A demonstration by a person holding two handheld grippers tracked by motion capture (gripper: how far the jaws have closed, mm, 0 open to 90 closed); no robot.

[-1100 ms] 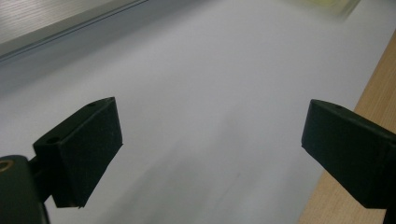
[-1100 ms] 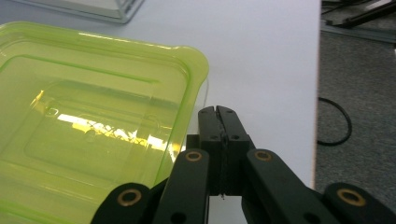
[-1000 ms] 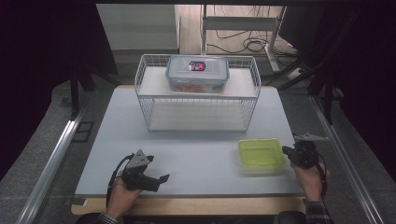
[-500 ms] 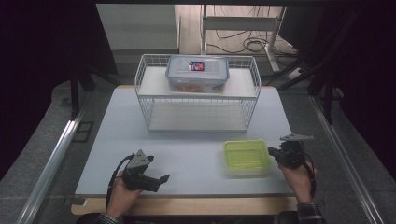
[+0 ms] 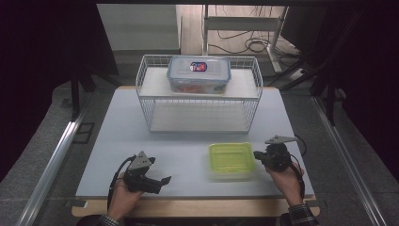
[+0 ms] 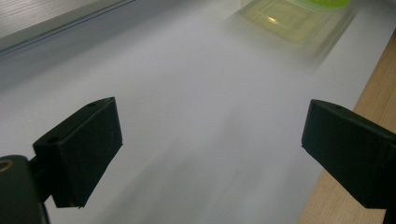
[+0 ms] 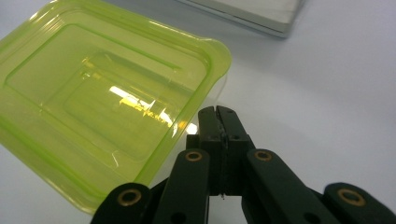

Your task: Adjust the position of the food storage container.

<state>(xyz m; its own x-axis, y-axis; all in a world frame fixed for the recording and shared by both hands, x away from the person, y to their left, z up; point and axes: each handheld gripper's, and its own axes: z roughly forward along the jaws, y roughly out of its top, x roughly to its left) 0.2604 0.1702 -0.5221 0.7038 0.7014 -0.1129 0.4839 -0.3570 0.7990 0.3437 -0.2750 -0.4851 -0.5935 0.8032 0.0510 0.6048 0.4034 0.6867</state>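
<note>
- Against the two earlier high views, the shallow yellow-green translucent plastic container point(image 5: 231, 160) has slid leftward over the white tabletop point(image 5: 188, 141), from the right edge towards the middle of the near half; it now sits just right of centre, in front of the white wire basket point(image 5: 200, 101)
- The right gripper point(image 5: 258, 155) has travelled left with it; in the right gripper view its jaws are pressed together with nothing between them, their tips against the container's right rim point(image 7: 205, 93)
- My reading: this is a push, not a carry, bringing the container to where both hands can work on it
- The left gripper point(image 5: 162, 181) rests at the near left edge in the same place as before, jaws spread wide and empty, pointing right towards the container point(image 6: 289, 16), well apart from it
- The container stands upright, open side up, flat on the table
- It is a rounded rectangle whose long axis runs left to right, parallel to the near edge; the right gripper meets one short side
- A clear lidded plastic box point(image 5: 199, 74) with red contents sits on top of the basket, untouched
</note>
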